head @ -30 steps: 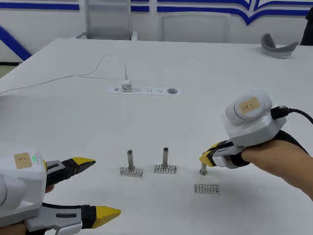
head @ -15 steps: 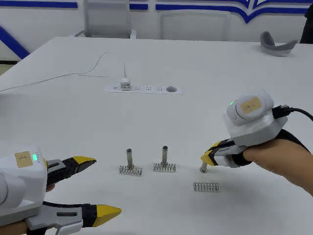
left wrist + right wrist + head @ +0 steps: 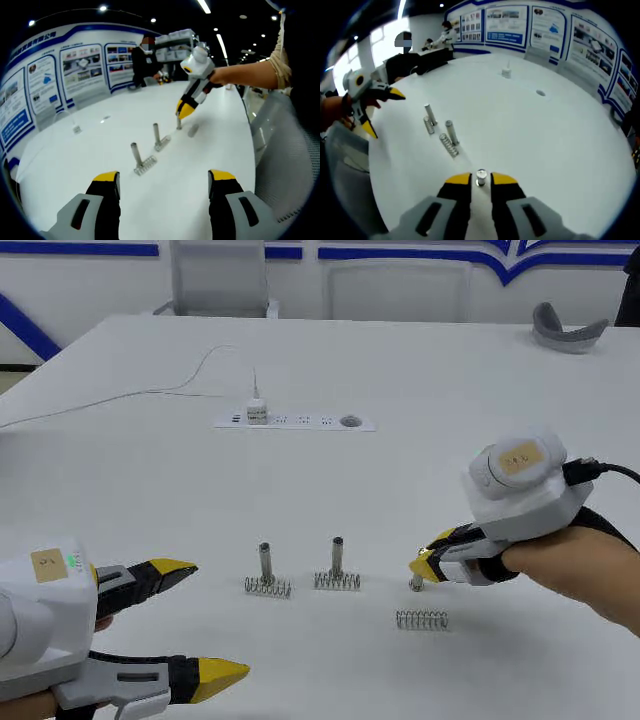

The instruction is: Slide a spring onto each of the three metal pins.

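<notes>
White worktop [image 3: 420, 370] runs back to a wall with blue striping. A power strip [image 3: 295, 423] lies at mid-width, well back from the near edge, with a cable [image 3: 150, 393] trailing off toward the left edge. A grey curved object [image 3: 568, 335] sits near the far right corner. Three metal pins form a row parallel to the near edge. The left pin [image 3: 265, 560] and middle pin [image 3: 337, 554] stand upright and bare. One spring lies flat at the foot of each, touching or just beside it: the first spring [image 3: 268, 588] and the second spring [image 3: 337, 582]. The third spring [image 3: 422, 620] lies flat on the near side of the right pin [image 3: 416, 584], apart from it. No spring is on a pin. The right gripper [image 3: 481, 179] has its jaws drawn in narrow on the head of the right pin, which sits between the yellow tips in the right gripper view. The left gripper [image 3: 215, 620] hovers by the near left corner with jaws spread wide and nothing between them, pointed toward the row of pins. Compared with half a second and one second earlier, all three springs keep their places relative to the pins. The left gripper keeps the same spread, and the right gripper remains at the right pin. Whether that pin's tilt has changed cannot be told.
</notes>
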{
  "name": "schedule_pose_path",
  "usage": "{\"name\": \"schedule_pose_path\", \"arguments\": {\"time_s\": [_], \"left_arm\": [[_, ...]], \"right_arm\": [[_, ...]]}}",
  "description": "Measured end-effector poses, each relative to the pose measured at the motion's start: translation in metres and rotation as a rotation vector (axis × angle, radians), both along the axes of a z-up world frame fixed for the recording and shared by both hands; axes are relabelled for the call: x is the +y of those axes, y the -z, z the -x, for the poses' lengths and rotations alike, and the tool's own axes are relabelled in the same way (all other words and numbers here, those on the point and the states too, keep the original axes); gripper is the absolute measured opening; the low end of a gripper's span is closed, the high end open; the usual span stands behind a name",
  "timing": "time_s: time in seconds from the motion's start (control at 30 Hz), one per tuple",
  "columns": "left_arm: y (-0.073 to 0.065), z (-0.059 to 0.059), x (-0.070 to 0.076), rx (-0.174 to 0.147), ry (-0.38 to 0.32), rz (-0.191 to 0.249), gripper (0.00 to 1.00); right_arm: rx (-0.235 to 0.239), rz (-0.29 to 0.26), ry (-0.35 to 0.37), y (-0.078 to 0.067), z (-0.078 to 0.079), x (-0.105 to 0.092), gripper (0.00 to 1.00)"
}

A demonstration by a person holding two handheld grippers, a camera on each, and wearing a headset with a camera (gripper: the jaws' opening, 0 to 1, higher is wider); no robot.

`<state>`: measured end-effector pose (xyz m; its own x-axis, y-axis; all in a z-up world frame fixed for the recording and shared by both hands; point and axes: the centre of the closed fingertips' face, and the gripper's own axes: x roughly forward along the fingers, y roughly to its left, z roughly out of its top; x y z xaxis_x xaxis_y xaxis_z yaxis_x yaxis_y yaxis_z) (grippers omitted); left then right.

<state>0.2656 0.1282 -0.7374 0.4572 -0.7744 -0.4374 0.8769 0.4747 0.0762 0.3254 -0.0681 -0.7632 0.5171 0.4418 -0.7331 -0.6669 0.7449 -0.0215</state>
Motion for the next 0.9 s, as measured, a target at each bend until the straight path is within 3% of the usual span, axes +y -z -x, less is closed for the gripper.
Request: {"name": "schedule_pose_path", "arguments": {"time_s": [0.4, 0.9], "left_arm": [[0.000, 0.000, -0.001, 0.001, 0.005, -0.006, 0.73], [0.000, 0.003, -0.003, 0.003, 0.013, -0.014, 0.72]], "right_arm": [[0.008, -0.019, -0.030, 0.002, 0.016, -0.009, 0.17], [0.070, -0.037, -0.166, 0.022, 0.043, 0.002, 0.18]]}}
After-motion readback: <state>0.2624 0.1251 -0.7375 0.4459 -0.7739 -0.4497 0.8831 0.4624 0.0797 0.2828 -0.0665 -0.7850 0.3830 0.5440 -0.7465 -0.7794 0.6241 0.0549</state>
